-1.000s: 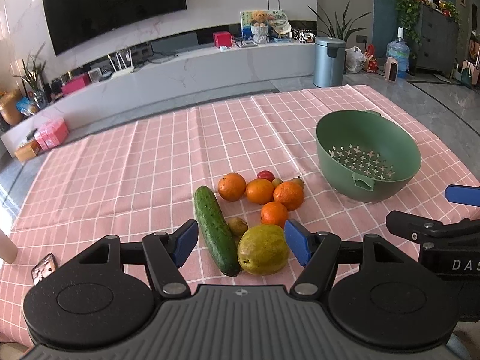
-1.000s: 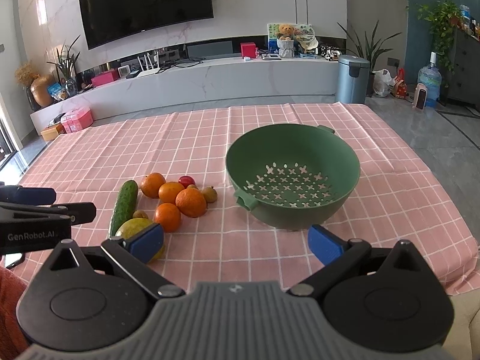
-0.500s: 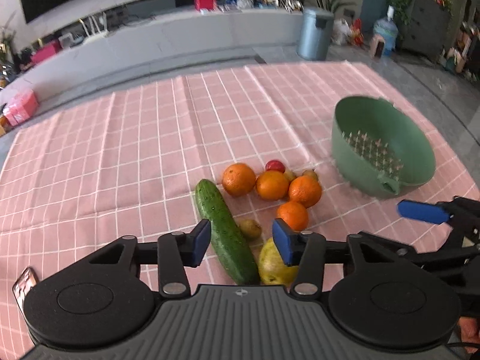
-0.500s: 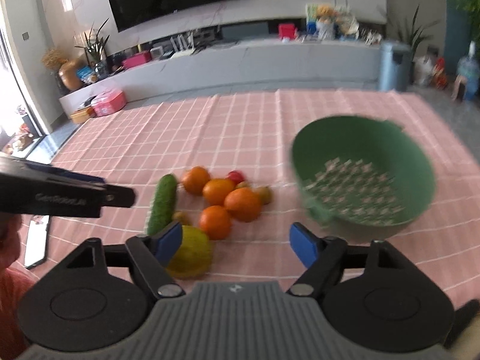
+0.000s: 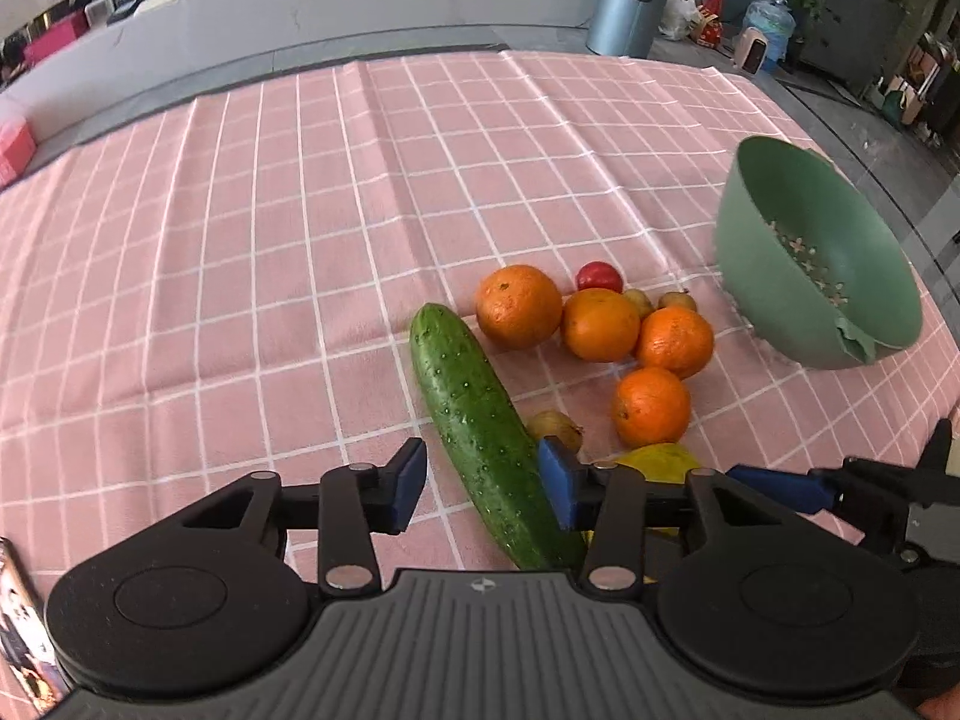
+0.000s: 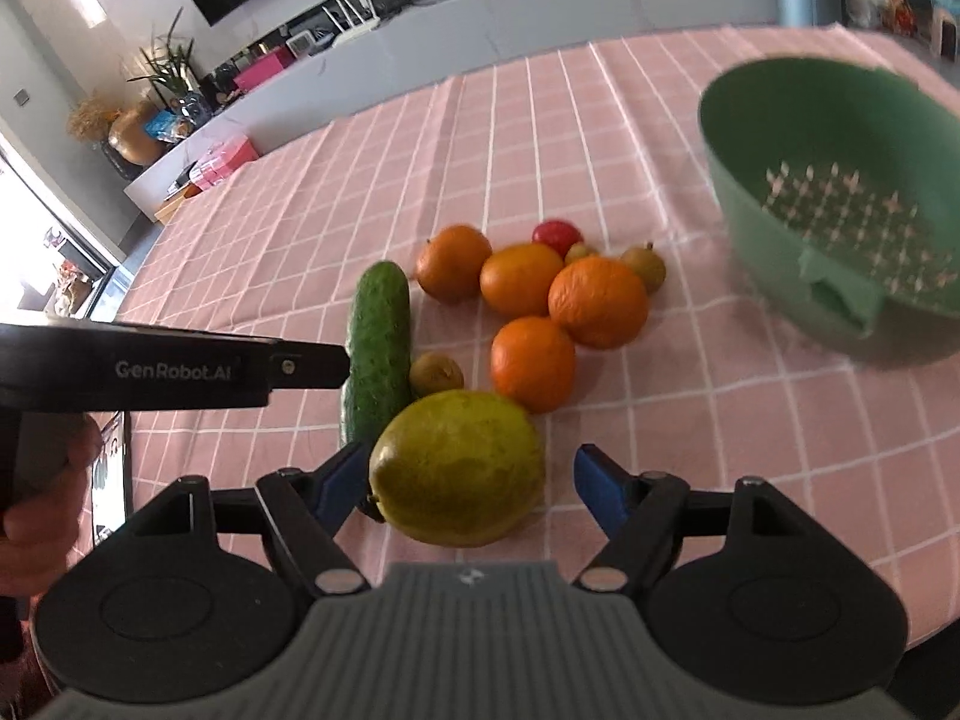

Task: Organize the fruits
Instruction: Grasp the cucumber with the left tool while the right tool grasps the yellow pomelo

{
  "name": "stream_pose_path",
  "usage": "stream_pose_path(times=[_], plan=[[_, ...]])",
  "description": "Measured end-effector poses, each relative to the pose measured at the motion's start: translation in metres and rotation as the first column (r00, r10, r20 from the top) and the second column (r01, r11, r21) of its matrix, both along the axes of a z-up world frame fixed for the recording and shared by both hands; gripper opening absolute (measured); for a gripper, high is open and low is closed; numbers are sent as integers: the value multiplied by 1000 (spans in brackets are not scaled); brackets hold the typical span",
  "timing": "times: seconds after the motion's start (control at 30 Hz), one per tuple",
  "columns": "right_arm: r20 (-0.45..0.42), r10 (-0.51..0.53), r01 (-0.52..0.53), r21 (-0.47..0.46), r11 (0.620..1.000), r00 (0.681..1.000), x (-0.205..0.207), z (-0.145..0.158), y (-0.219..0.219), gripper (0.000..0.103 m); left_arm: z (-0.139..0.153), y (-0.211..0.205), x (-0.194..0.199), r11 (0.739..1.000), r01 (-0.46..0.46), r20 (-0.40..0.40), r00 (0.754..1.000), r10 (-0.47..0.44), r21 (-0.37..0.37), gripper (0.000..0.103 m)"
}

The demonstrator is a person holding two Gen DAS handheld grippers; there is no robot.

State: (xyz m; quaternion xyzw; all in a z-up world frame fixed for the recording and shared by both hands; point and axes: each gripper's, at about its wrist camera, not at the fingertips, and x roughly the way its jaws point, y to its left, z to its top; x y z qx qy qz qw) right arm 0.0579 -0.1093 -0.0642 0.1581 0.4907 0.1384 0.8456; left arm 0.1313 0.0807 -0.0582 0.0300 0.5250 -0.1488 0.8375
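A cucumber [image 5: 480, 420] lies on the pink checked cloth, with several oranges [image 5: 519, 306], a red tomato [image 5: 599, 276], small brownish fruits [image 5: 555, 426] and a large yellow-green fruit [image 6: 456, 468] beside it. My left gripper [image 5: 483, 483] is open, its blue pads on either side of the cucumber's near end. My right gripper [image 6: 462, 483] is open around the yellow-green fruit, pads close to its sides. An empty green colander [image 6: 750, 168] stands to the right; it also shows in the left wrist view [image 5: 744, 240].
A phone [image 6: 111, 492] lies on the cloth at the near left. The cloth's right edge falls off beyond the colander. A low white counter, a bin [image 5: 630, 6] and room clutter stand far behind the table.
Both grippers have moved forward and down toward the fruit pile. The left now straddles the cucumber, the right straddles the yellow-green fruit. The left's jaws have narrowed.
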Motion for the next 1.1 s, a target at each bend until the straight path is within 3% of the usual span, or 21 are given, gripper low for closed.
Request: stream_pose_path(times=[0.47,0.57,0.67,0.9,1.1], plan=[[-60,-1,4,62,998,998,12,-14,2,69,-30,6,28,993,-53,-64,997,46,-107,54],[-64,7,-3,57,998,998,12,-13,1,68,-31,9,32,987,-82,-78,994,72,-135,44],[-60,26,-24,29,999,998,10,-11,2,68,-32,15,35,981,-117,-106,989,101,-158,43],[-63,53,-59,-88,994,997,1,-4,-8,68,-20,13,21,987,-138,-160,979,123,-86,42],[-67,19,-26,-103,994,998,-4,-5,-24,68,-30,15,23,975,-200,-193,965,179,-100,45]])
